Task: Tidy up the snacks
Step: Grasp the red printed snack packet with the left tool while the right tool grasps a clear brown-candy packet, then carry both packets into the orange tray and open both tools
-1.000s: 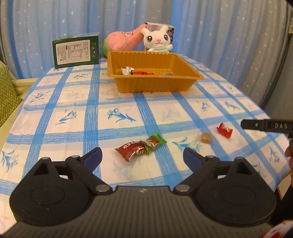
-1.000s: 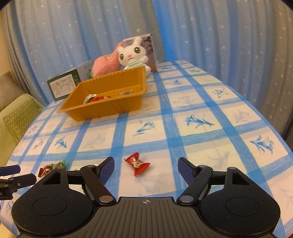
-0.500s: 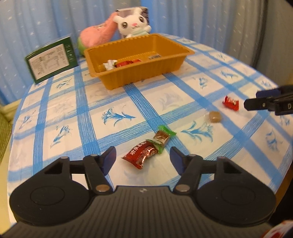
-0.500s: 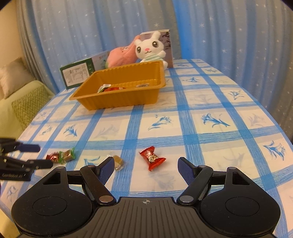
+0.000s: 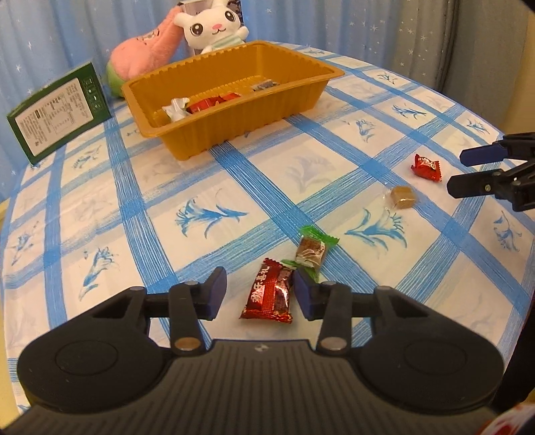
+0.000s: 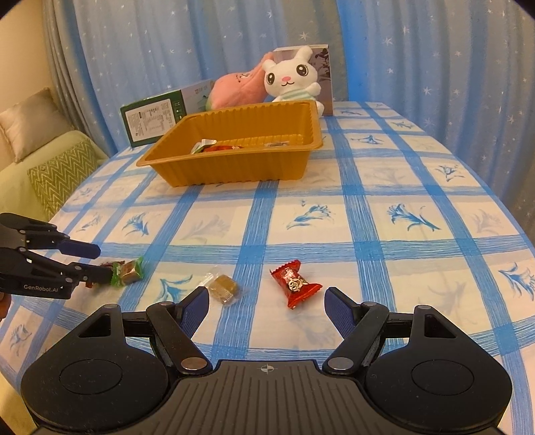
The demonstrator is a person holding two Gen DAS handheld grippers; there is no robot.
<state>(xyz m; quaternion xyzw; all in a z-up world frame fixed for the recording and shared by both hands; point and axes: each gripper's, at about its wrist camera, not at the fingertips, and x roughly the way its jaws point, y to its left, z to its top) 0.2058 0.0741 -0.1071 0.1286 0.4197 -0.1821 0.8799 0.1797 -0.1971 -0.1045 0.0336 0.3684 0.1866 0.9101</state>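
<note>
My left gripper (image 5: 259,292) hangs low over the table, its jaws closing around a shiny red snack packet (image 5: 269,296). The right pad touches the packet's edge, while the left pad stands apart from it. A green-wrapped candy (image 5: 312,252) lies just beyond. My right gripper (image 6: 267,301) is open above a red twist candy (image 6: 296,282), with a clear-wrapped brown candy (image 6: 224,287) by its left finger. The orange tray (image 5: 234,127) at the back holds several snacks. In the right wrist view the left gripper (image 6: 102,262) enters from the left beside the green candy (image 6: 128,271).
A green box (image 5: 57,113), a white rabbit plush (image 5: 214,26) and a pink plush (image 5: 147,57) stand behind the tray. A sofa with a zigzag cushion (image 6: 57,174) sits off the table's left edge. Blue curtains close off the back.
My left gripper has moved in and down over the red packet, rolled, and narrowed its jaws around it. The right gripper has drifted slightly closer to the red twist candy, its jaws unchanged.
</note>
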